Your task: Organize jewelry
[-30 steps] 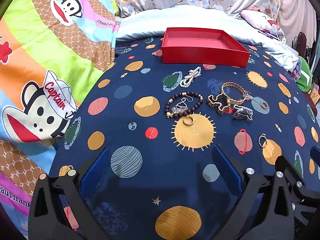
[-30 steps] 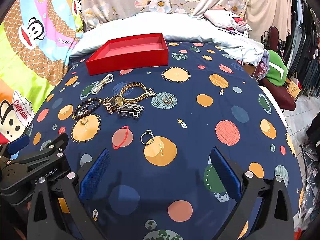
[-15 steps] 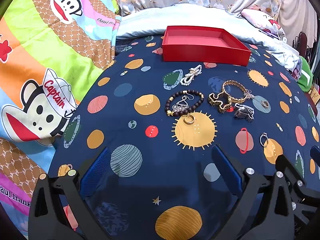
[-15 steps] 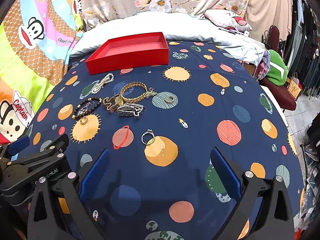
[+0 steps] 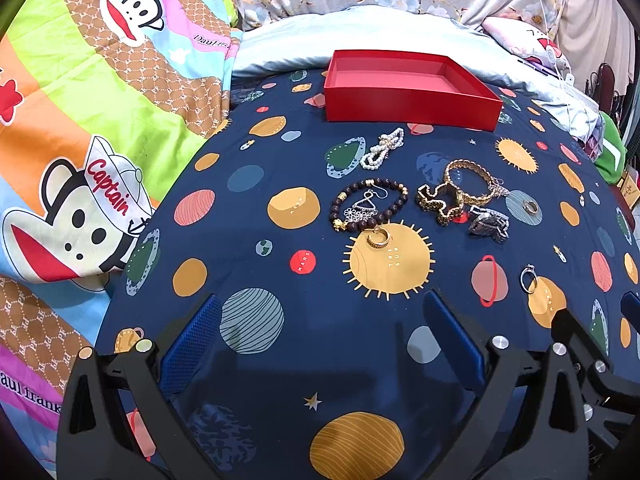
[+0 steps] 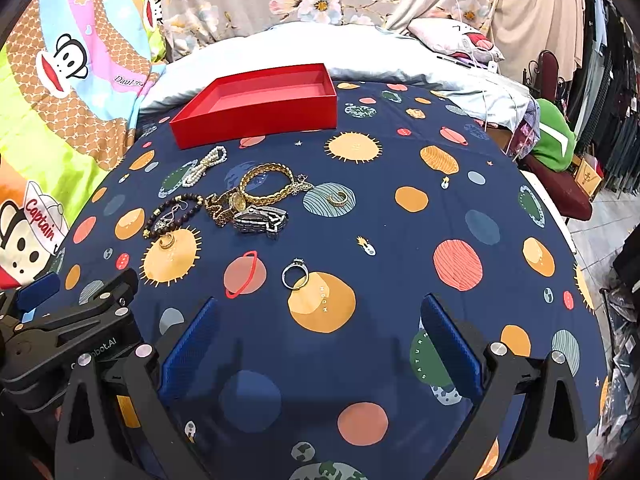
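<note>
left wrist view: left claw (image 5: pixel 318 322) spread apart above a planet-print bedspread (image 5: pixel 248 184); jewelry lies before a red box (image 5: pixel 404 98). right claw (image 6: pixel 318 322) likewise apart, empty.

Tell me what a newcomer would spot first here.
Probably the red tray, empty at the far end of the planet-print cloth. Next, the jewelry cluster just in front of it: pearl strand, bead bracelet, gold chain, a silver ring lying apart, nearer the grippers. Both the left gripper and right gripper hover open, holding nothing.
</note>
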`<state>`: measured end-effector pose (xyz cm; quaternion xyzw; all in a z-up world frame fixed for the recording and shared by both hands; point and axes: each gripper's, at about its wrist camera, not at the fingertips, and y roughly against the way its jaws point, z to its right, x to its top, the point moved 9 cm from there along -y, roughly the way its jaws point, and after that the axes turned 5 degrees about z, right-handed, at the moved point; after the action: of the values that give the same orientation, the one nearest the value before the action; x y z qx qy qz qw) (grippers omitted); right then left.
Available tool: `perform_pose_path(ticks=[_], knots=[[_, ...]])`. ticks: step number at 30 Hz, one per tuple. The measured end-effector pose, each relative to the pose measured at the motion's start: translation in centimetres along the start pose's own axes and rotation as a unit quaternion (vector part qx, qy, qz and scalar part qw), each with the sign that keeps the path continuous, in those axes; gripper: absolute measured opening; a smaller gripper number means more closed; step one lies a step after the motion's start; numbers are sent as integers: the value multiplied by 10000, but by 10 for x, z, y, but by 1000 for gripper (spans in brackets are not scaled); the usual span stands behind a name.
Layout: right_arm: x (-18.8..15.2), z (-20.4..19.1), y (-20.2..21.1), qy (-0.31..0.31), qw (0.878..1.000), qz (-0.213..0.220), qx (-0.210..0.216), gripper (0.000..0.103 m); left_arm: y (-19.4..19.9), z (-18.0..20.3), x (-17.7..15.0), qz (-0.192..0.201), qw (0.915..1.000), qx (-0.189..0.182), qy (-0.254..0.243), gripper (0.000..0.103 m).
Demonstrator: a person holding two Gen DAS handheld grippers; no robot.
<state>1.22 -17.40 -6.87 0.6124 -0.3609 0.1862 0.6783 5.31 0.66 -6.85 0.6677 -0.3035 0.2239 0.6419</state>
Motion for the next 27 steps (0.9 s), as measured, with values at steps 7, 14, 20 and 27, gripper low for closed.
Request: perform_pose_path(ticks=[7, 14, 20, 27], knots=[[0, -1, -1, 6, 10000, -1, -7, 98, -1, 1, -1, -18, 10000, 1, 3, 98], [1, 0, 0, 4, 10000, -2, -7, 98, -3, 0, -2, -25, 10000, 1, 10, 98], [1, -1, 0, 3, 10000, -8, -5, 98, -3, 1, -3, -28, 10000, 3, 8, 98], [1, -2, -1, 1, 10000, -20, -3, 98, -4, 0, -2, -39, 10000, 0, 13, 98]])
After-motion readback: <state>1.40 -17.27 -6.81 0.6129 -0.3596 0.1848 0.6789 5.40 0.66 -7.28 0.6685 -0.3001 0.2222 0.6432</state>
